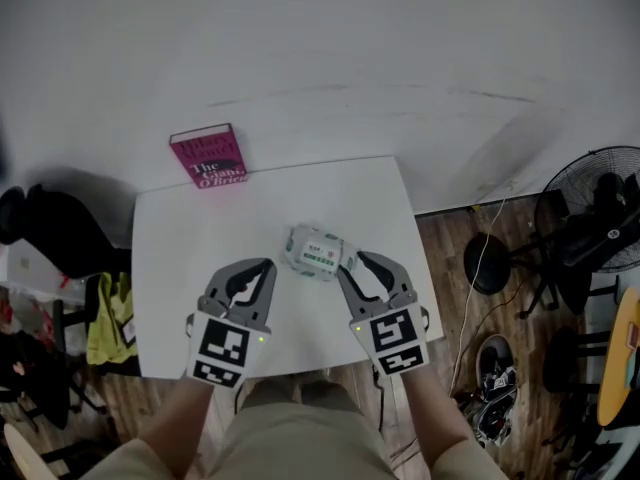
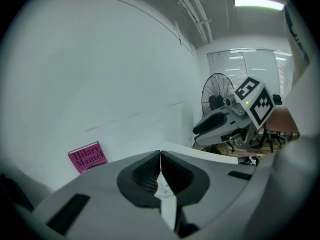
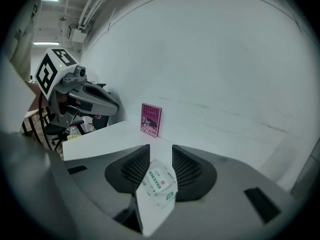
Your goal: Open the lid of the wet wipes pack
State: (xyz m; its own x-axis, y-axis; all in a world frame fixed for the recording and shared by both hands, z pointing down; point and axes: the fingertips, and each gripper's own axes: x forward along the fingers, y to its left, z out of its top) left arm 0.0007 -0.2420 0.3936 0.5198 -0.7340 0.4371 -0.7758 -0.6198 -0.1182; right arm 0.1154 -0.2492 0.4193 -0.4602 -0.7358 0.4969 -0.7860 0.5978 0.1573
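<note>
Right gripper (image 3: 160, 150) near white, green-labelled pack (image 3: 159, 183)

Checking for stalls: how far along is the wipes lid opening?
Done: nothing; the wet wipes pack lies on the table, lid apparently closed. In hand: right gripper, open, aimed at the pack; left gripper shut, nearby. Remaining: grip and lift the lid.

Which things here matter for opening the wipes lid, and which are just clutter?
For the job: wet wipes pack; left hand-held gripper; right hand-held gripper; white table.
Lying about: pink book; fan; shoes.
</note>
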